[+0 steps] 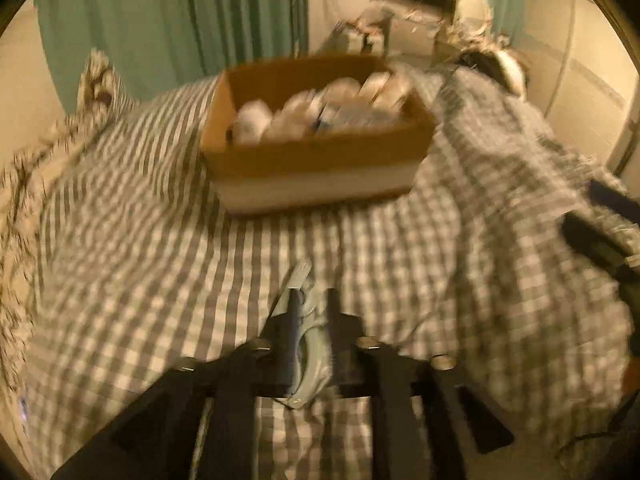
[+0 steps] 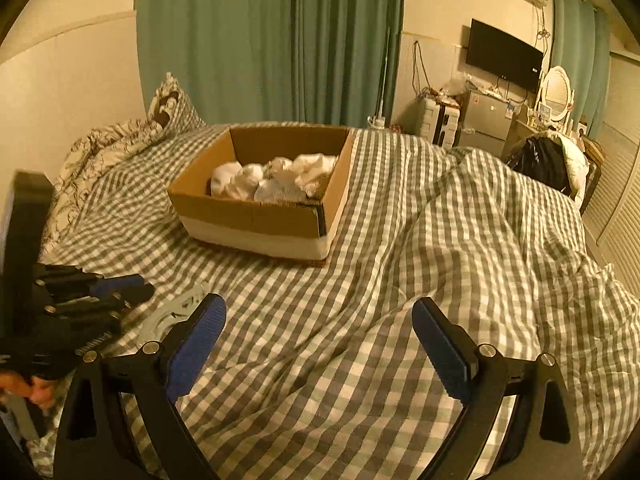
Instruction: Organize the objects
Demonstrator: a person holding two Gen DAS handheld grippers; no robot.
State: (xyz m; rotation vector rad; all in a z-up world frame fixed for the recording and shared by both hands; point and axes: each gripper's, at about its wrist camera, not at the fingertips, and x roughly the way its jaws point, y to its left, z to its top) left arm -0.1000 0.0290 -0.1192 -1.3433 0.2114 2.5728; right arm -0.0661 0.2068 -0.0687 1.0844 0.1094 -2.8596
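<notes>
My left gripper (image 1: 310, 300) is shut on a pale blue-grey cloth item (image 1: 310, 344), held low over the checked bed cover; the view is blurred. It also shows in the right wrist view (image 2: 120, 292) at the left, with the grey item (image 2: 172, 316) under it. A cardboard box (image 1: 316, 160) with white rolled bundles (image 1: 320, 110) inside stands ahead on the bed; it shows in the right wrist view too (image 2: 260, 220). My right gripper (image 2: 320, 320) is open and empty above the cover, nearer than the box.
A patterned pillow (image 2: 120, 140) lies at the bed's far left. Green curtains (image 2: 272, 40) hang behind. A rumpled duvet fold (image 2: 500, 220) rises at the right. A fridge, TV and dresser stand at the far right.
</notes>
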